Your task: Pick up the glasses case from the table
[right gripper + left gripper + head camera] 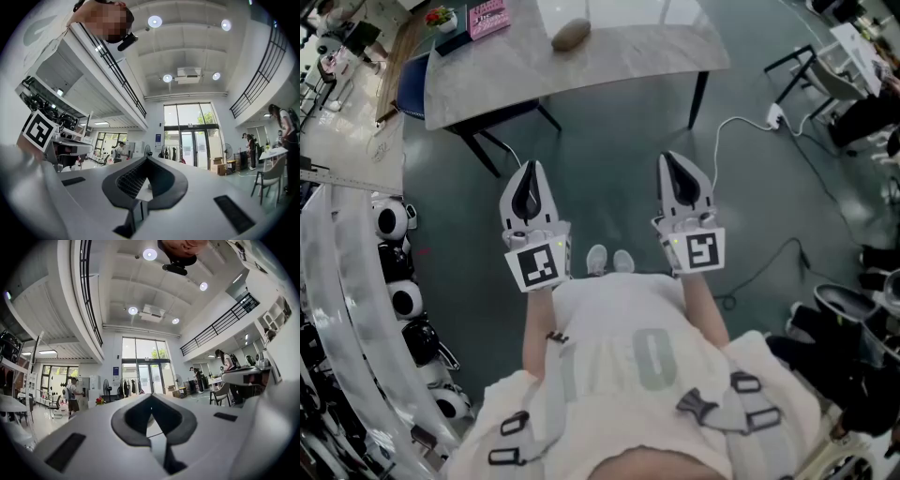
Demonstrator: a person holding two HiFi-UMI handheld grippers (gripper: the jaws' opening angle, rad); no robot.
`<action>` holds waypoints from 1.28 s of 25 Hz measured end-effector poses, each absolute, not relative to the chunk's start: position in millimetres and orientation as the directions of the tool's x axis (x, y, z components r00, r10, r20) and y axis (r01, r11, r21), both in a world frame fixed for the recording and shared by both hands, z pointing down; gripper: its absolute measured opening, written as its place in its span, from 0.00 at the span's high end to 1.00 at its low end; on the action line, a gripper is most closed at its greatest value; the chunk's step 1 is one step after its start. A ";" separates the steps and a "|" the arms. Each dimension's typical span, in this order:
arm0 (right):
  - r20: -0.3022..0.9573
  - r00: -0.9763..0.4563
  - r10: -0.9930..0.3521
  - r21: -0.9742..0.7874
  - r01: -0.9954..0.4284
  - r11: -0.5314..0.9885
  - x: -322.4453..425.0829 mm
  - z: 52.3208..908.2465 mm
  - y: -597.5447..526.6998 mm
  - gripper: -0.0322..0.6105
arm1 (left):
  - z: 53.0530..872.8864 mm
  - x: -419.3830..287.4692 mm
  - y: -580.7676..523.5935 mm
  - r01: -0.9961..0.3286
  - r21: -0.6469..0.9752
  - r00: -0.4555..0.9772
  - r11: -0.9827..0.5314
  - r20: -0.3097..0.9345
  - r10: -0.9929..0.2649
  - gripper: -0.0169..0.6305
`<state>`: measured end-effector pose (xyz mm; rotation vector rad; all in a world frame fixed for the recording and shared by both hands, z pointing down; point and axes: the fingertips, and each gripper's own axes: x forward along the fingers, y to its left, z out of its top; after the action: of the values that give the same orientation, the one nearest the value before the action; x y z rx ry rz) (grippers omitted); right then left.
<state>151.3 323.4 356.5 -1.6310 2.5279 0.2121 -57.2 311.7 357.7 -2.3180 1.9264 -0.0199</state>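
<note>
The glasses case (571, 35), a brownish oval, lies on the pale table (656, 52) at the top of the head view, well ahead of both grippers. My left gripper (531, 171) and right gripper (668, 159) are held side by side over the floor, short of the table's near edge. Both are shut with nothing between the jaws. In the left gripper view the left gripper (151, 397) faces a bright hall, and the right gripper (146, 160) faces the same hall. The case does not show in either gripper view.
A pink book (489, 17) and red flowers (441, 16) sit at the table's far left. The table has black legs (698, 98). A white cable (736, 127) runs to a power strip on the floor at the right. Curved white shelving (356, 309) stands at the left.
</note>
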 end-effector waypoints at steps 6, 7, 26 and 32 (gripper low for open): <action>-0.166 -0.403 -0.900 0.041 -0.915 0.402 160.9 359.4 319.4 0.95 | 356.9 -48.0 309.3 -0.978 -0.113 0.183 -0.175 -0.067 -0.981 0.97; -0.165 -0.405 -0.899 0.041 -0.914 0.404 162.8 359.5 318.6 0.95 | 356.6 -45.7 308.8 -0.978 -0.112 0.183 -0.174 -0.068 -0.981 0.97; -0.170 -0.490 -0.855 0.061 -0.871 0.487 176.3 367.0 300.5 0.95 | 366.6 -29.8 291.5 -0.990 -0.094 0.117 -0.108 -0.090 -0.989 0.97; -0.196 -0.465 -0.863 0.042 -0.883 0.467 168.1 373.7 253.9 0.95 | 369.1 -44.8 237.3 -0.981 -0.146 0.141 -0.125 -0.105 -0.984 0.97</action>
<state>168.1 253.9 373.7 -1.5366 2.5613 0.2065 -44.8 237.3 369.1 -2.2296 1.9490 -0.0246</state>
